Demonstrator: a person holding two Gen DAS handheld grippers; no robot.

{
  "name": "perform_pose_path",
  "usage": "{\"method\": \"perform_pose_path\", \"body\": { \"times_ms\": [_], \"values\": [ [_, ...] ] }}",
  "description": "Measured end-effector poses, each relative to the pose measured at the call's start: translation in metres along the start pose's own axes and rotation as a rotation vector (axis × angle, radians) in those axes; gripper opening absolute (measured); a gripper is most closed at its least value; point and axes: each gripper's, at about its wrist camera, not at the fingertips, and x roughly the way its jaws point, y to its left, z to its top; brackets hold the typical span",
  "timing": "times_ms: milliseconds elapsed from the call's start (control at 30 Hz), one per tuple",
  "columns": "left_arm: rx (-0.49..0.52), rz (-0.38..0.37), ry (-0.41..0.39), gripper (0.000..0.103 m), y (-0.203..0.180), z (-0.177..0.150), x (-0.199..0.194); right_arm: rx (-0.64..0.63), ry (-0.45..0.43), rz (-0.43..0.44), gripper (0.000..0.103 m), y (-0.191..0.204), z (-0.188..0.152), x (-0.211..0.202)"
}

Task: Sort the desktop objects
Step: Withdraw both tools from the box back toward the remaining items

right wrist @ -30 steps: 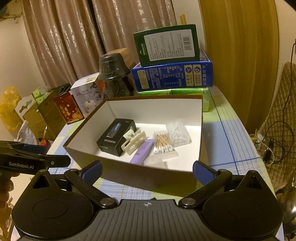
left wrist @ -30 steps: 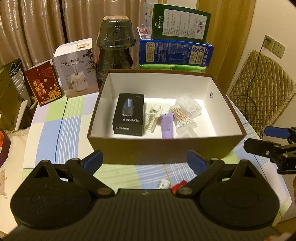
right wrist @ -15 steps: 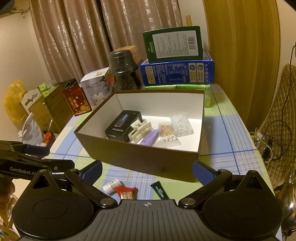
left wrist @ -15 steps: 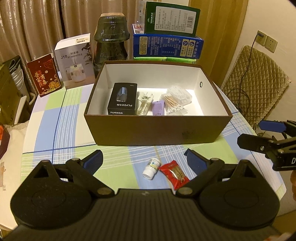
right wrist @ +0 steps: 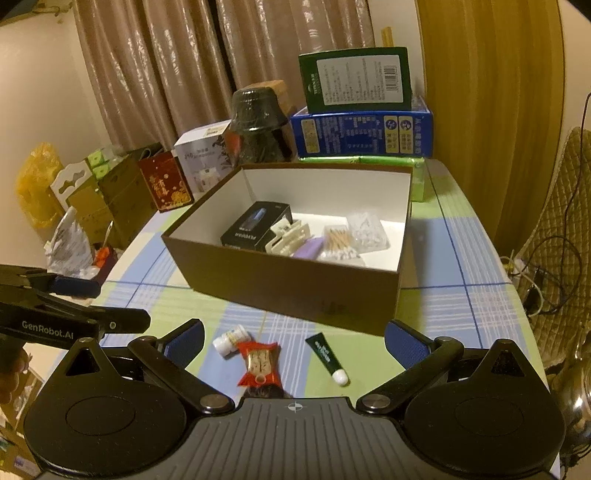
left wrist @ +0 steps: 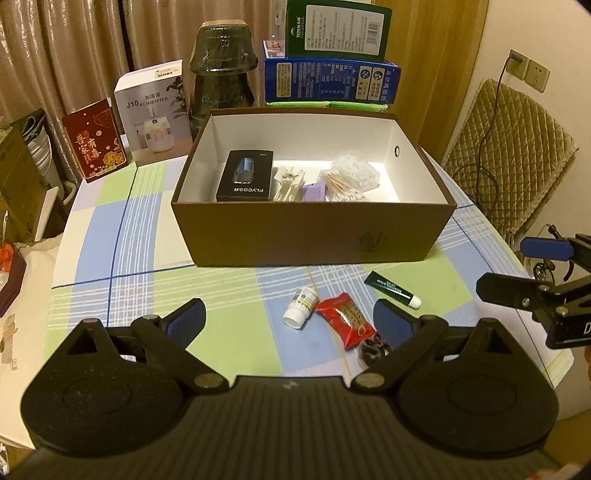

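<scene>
A brown box (left wrist: 314, 236) (right wrist: 288, 284) with a white inside stands on the checked tablecloth. It holds a black shaver box (left wrist: 245, 176), a cream clip (left wrist: 288, 182), a purple tube (left wrist: 314, 192) and cotton swabs (left wrist: 347, 179). On the cloth in front lie a small white bottle (left wrist: 300, 302) (right wrist: 231, 339), a red candy packet (left wrist: 341, 319) (right wrist: 258, 363), a dark green tube (left wrist: 392, 290) (right wrist: 327, 356) and a dark round item (left wrist: 373, 350). My left gripper (left wrist: 290, 321) is open, empty, near these. My right gripper (right wrist: 293, 339) is open and empty above them.
Behind the brown box stand a dark glass jar (left wrist: 221, 81), a white humidifier box (left wrist: 153, 110), a red packet (left wrist: 96, 138), and stacked blue (left wrist: 330, 83) and green boxes (left wrist: 332, 31). A quilted chair (left wrist: 506, 162) is at the right. The table edge runs along the left.
Both grippers have drawn back and risen away from the brown box, bringing the bottle, candy packet and green tube on the cloth into view. Both have stayed open.
</scene>
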Motion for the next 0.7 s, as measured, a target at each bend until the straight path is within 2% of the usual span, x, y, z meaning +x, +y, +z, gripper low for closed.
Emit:
{"method": "perform_pose_path", "body": {
  "times_ms": [300, 700],
  "values": [
    [0.014, 0.035, 0.022, 0.096, 0.0, -0.012, 0.001, -0.011, 0.043, 0.003, 0.101, 0.001, -0.017, 0.002],
    [0.01, 0.037, 0.052, 0.096, 0.002, -0.031, 0.0, -0.034, 0.093, 0.003, 0.101, 0.006, -0.033, 0.007]
  ]
}}
